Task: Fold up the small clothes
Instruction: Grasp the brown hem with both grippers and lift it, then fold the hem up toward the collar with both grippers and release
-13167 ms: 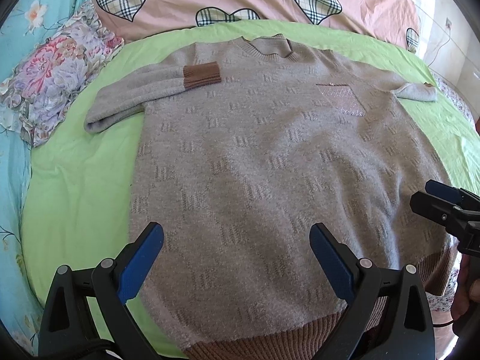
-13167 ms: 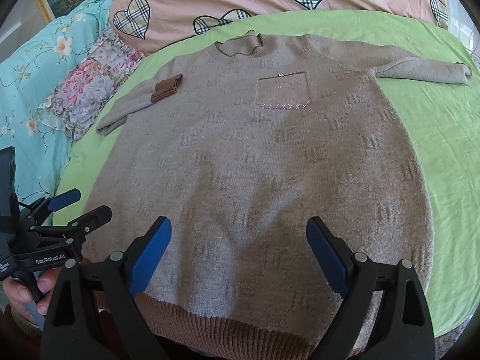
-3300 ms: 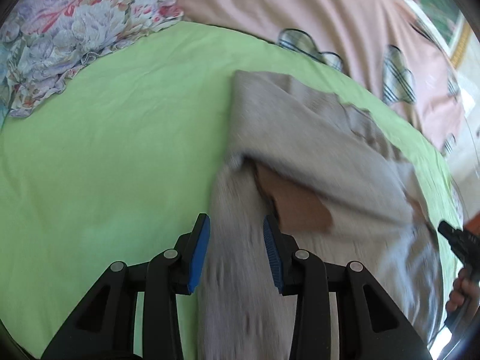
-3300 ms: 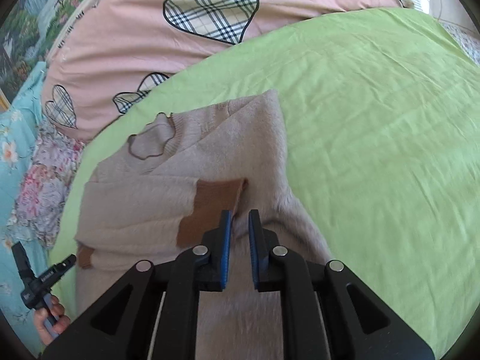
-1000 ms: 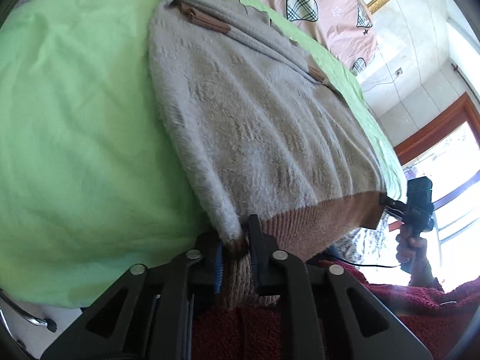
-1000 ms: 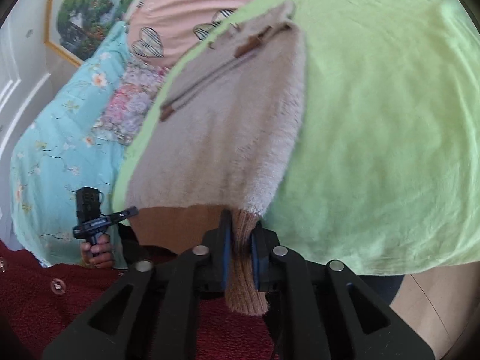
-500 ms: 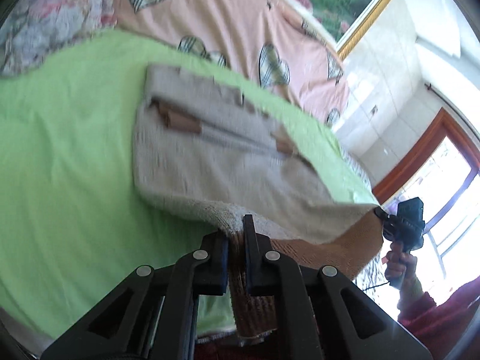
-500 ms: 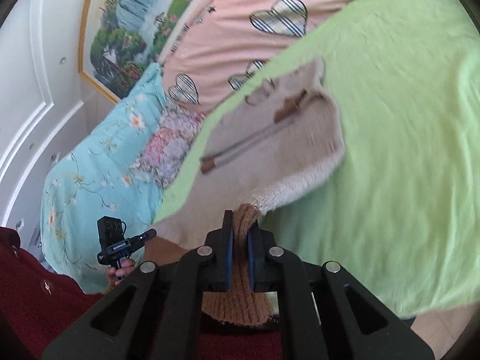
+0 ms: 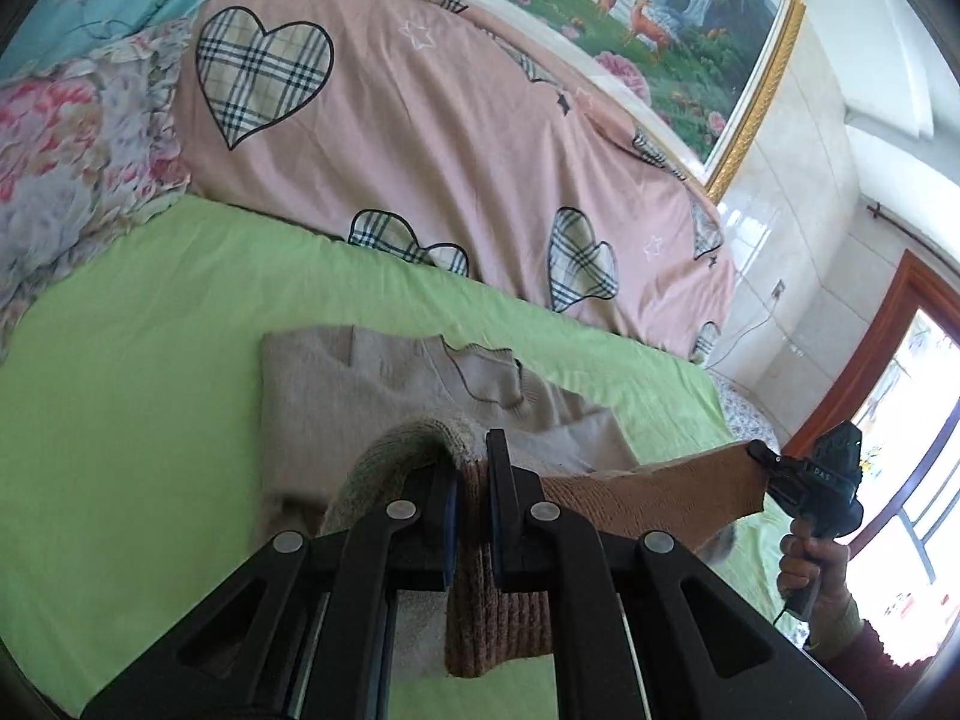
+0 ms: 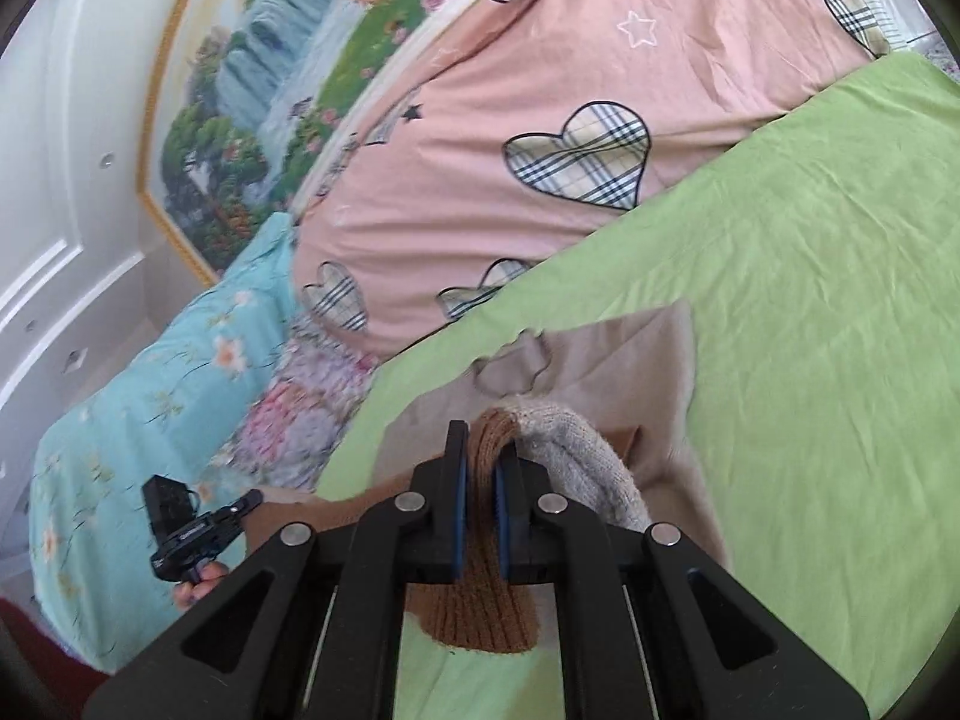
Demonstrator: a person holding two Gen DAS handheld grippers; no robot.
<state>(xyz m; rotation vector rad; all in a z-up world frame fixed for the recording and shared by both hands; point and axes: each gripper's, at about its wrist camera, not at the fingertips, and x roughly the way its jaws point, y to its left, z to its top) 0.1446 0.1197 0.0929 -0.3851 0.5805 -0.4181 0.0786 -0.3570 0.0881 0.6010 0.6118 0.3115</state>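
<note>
A beige knit sweater [image 9: 384,378] with a brown ribbed hem lies on the green sheet [image 9: 150,324], its collar end flat at the far side. My left gripper [image 9: 473,468] is shut on one corner of the brown hem [image 9: 498,618], held up above the sweater's body. My right gripper [image 10: 479,468] is shut on the other hem corner [image 10: 480,612]. The hem [image 9: 660,492] stretches taut between both grippers in the air. The right gripper also shows in the left wrist view [image 9: 759,456]. The sweater's collar [image 10: 516,372] shows in the right wrist view.
A pink quilt with plaid hearts [image 9: 420,120] lies behind the sweater. A floral pillow [image 9: 66,144] and blue bedding [image 10: 150,396] lie to the left. A framed painting [image 9: 630,18] hangs behind, and a window [image 9: 900,408] is at the right.
Both grippers have lifted the hem and carried it forward over the sweater towards the collar. The folded-in sleeves are now hidden under the raised lower half.
</note>
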